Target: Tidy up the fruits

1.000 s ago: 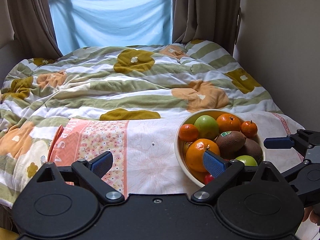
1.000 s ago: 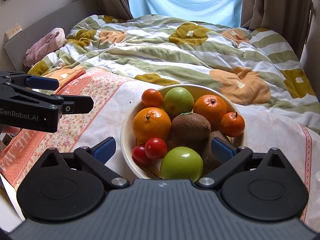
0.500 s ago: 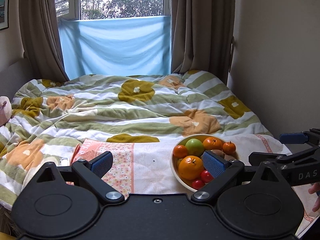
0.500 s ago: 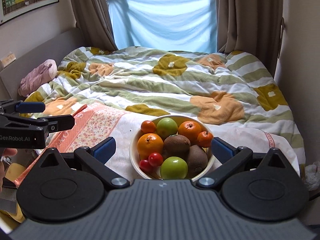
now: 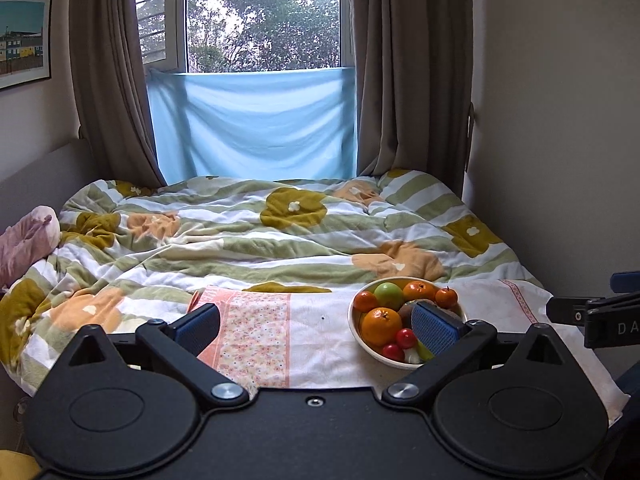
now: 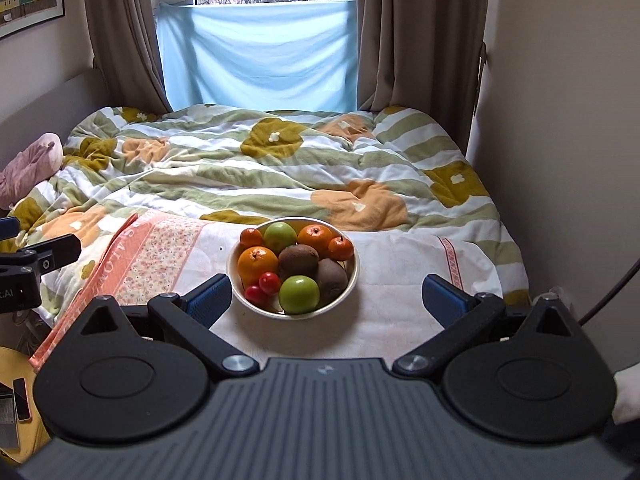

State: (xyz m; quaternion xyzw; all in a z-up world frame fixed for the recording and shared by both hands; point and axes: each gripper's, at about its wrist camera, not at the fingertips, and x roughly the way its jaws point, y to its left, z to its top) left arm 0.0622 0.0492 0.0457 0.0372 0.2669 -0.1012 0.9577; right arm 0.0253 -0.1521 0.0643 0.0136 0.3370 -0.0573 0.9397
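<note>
A cream bowl (image 6: 352,276) full of fruit stands on a white and pink cloth (image 6: 400,280) at the foot of the bed. In it lie oranges (image 6: 257,263), green apples (image 6: 299,294), brown kiwis (image 6: 298,260), small mandarins and red cherry tomatoes (image 6: 269,282). The bowl also shows in the left wrist view (image 5: 357,332), partly behind a blue finger pad (image 5: 434,328). My right gripper (image 6: 327,300) is open and empty, pulled back from the bowl. My left gripper (image 5: 316,326) is open and empty, back and to the left of the bowl.
A floral quilt (image 6: 260,168) covers the bed. A pink plush (image 6: 28,168) lies at the far left. A wall (image 6: 568,120) runs close along the right side. Curtains and a blue sheet (image 6: 256,52) hang at the window behind the bed.
Both grippers have drawn back and risen from the bowl, so the bowl looks smaller and the window shows. The fruit has not moved.
</note>
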